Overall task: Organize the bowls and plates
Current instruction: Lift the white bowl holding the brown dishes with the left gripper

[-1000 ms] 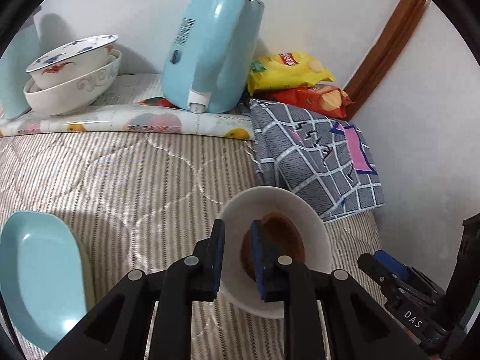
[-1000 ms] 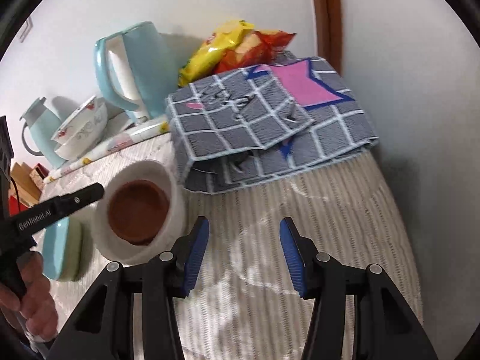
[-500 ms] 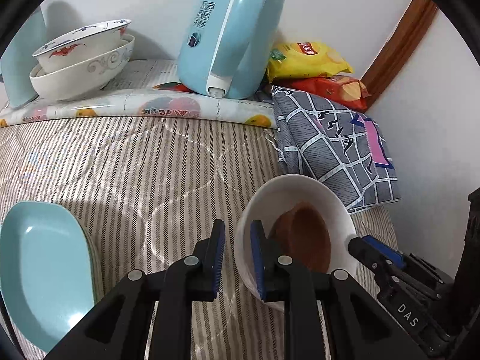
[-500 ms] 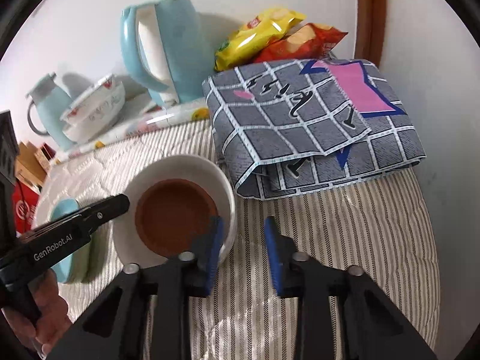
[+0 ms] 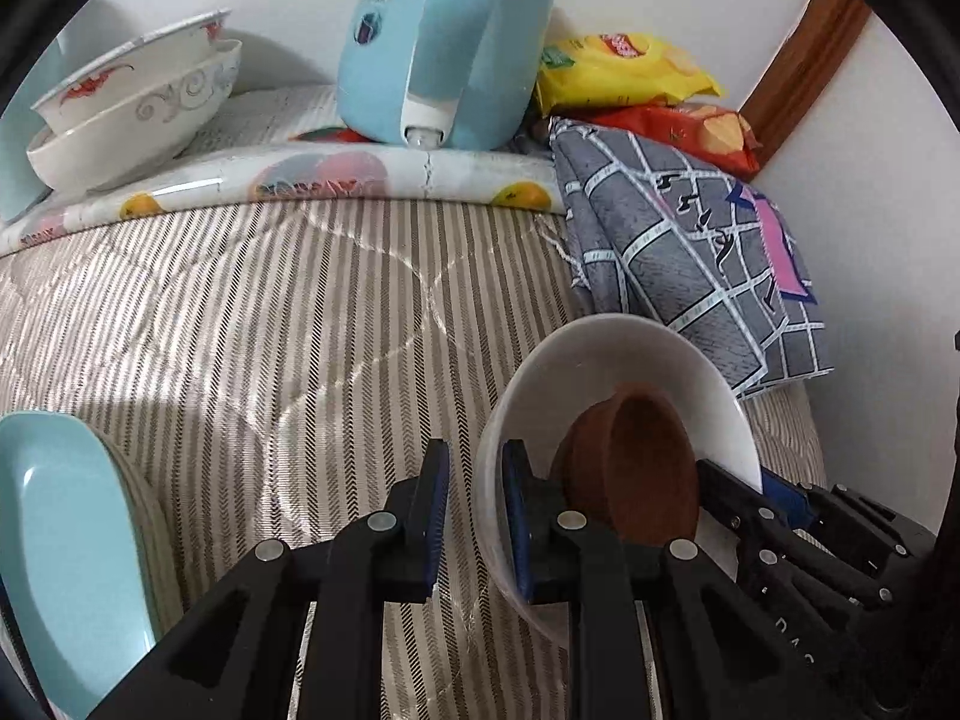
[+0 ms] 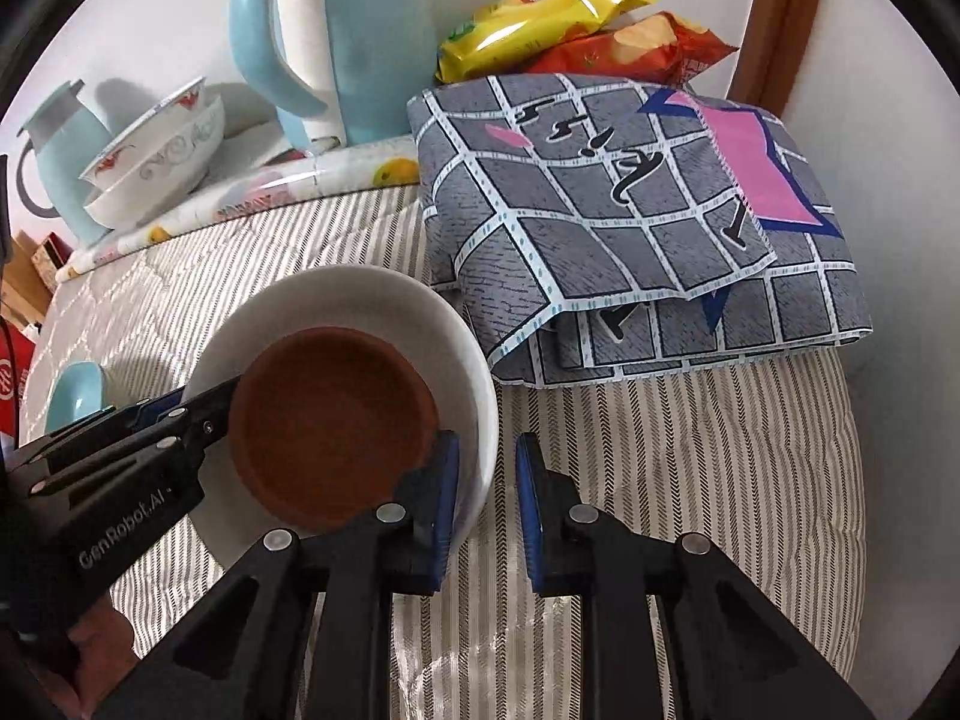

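From the left wrist view, the left claw (image 5: 474,516) gripped the near rim of the round white ceramic bowl (image 5: 606,360), one blue pad outside the wall and one inside, as it had a second before. The bowl, carrying the smaller reddish-brown clay-coloured dish (image 5: 630,474) inside it, had tipped further up on edge and sat lower over the striped quilted mattress (image 5: 270,312). The right claw (image 5: 750,492) had come in at the far rim, its tips half hidden behind the bowl wall. At the left edge, the pale blue oval plate (image 5: 54,540) was cut off by the frame.

From the right wrist view, the right claw (image 6: 486,492) had just been closing and straddled the white bowl's (image 6: 372,300) rim; its inner pad lay against the wall, but contact on the outer pad was hard to confirm. The left claw (image 6: 207,399) was seen on the opposite rim beside the brown dish (image 6: 330,420). With both rims taken, the bowl looked ready to be carried, perhaps toward the two stacked patterned bowls (image 6: 156,156) beside the light blue electric kettle (image 6: 336,30). Whether the bowl's base touched the mattress was hidden
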A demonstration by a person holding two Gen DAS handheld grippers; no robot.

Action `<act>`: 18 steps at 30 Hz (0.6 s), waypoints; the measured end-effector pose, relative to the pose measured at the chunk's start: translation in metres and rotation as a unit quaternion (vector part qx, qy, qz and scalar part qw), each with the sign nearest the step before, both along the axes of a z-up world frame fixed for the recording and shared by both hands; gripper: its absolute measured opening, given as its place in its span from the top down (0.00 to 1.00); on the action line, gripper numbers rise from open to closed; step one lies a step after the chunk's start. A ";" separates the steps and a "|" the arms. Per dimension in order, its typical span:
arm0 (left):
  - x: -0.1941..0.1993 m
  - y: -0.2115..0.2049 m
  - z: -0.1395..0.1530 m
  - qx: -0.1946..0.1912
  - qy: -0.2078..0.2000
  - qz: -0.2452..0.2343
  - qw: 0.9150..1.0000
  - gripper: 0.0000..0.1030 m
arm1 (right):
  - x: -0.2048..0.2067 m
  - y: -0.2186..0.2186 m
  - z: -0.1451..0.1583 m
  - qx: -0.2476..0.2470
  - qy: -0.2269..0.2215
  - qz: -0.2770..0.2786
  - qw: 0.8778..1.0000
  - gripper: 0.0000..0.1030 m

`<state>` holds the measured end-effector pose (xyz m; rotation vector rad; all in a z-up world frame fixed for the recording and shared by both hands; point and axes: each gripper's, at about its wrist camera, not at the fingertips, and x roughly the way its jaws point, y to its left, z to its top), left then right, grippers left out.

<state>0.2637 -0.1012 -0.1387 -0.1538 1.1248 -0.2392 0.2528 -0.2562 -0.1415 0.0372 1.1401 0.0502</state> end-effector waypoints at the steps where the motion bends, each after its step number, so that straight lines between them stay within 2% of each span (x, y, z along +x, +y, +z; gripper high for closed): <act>1: 0.001 0.000 -0.002 -0.002 0.003 -0.001 1.000 0.83 | 0.001 0.001 -0.002 -0.001 0.002 0.000 1.000 0.82; 9: 0.005 0.002 -0.014 -0.016 0.012 0.004 1.000 0.79 | 0.003 -0.001 -0.007 0.013 0.000 -0.008 1.000 0.79; 18: 0.005 0.007 -0.019 -0.039 0.015 0.005 0.999 0.74 | 0.004 -0.012 -0.008 0.015 0.001 -0.022 1.000 0.62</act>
